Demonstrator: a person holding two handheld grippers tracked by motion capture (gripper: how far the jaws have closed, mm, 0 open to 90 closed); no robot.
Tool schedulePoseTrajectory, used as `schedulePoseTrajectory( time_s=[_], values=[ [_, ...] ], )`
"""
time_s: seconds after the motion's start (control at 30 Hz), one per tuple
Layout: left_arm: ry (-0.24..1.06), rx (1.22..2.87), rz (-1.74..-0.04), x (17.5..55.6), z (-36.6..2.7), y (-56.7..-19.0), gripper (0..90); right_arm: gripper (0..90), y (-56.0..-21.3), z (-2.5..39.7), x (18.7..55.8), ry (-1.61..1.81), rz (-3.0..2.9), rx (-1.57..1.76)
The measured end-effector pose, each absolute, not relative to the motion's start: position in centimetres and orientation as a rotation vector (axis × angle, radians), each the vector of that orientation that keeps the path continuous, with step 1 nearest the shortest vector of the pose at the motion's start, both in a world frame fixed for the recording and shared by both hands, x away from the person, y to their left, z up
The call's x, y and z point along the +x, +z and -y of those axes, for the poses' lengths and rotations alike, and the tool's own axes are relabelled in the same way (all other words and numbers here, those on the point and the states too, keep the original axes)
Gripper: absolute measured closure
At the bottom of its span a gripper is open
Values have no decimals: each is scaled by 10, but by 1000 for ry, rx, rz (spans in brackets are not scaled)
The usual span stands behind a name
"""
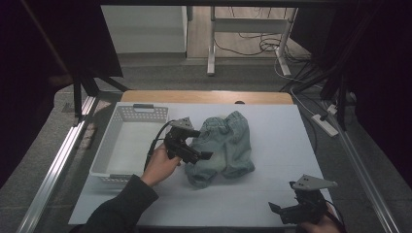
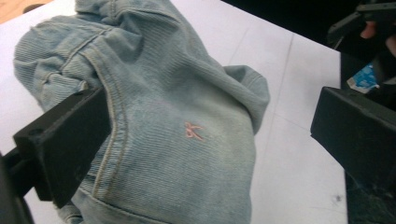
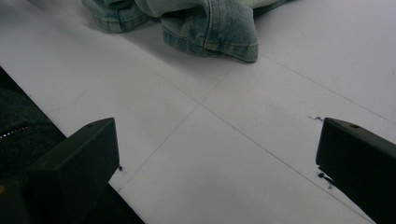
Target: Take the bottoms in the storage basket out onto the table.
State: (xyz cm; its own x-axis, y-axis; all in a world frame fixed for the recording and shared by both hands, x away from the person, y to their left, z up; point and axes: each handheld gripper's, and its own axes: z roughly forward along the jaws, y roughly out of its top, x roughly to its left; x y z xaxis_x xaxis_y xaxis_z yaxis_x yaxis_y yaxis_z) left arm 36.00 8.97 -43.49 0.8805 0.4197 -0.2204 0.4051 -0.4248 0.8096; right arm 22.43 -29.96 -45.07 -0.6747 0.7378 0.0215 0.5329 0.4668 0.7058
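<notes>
A crumpled pair of light blue jeans (image 1: 226, 145) lies in the middle of the white table cover (image 1: 272, 121). My left gripper (image 1: 201, 144) is held over the left side of the jeans, tilted down, with its jaws wide apart. In the left gripper view the jeans (image 2: 187, 93) lie between those jaws of the left gripper (image 2: 205, 140), and the left jaw is against a seam. My right gripper (image 1: 291, 212) is low at the front right of the table, open, with bare cover between the jaws of the right gripper (image 3: 215, 163). The hems of the jeans (image 3: 210, 28) lie well ahead of it.
A white plastic basket (image 1: 141, 112) stands at the left of the table, beside the left hand. A wooden strip (image 1: 204, 96) runs along the back edge. Metal rails flank the table, and a power strip (image 1: 324, 124) lies on the floor at the right.
</notes>
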Motion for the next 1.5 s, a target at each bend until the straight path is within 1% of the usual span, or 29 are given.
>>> schedulePoseTrajectory(
  time_s=[0.07,0.17,0.5,0.7,0.87,1.5],
  values=[
    [12,2061,-583,359,-91,-435,0,0,-451,300,224,1015,-2432,1085],
    [36,2077,-584,357,-93,-435,0,0,-451,299,224,1017,-2431,1084],
    [2,2050,-614,350,-100,-434,0,0,-450,299,224,1018,-2430,1084],
    [-39,2028,-636,349,-102,-433,0,0,-450,300,224,1022,-2428,1086],
    [-18,2034,-630,344,-104,-431,0,0,-450,300,224,1025,-2427,1085],
    [-16,2035,-624,328,-106,-431,0,0,-450,300,224,1032,-2427,1083]
  ],
)
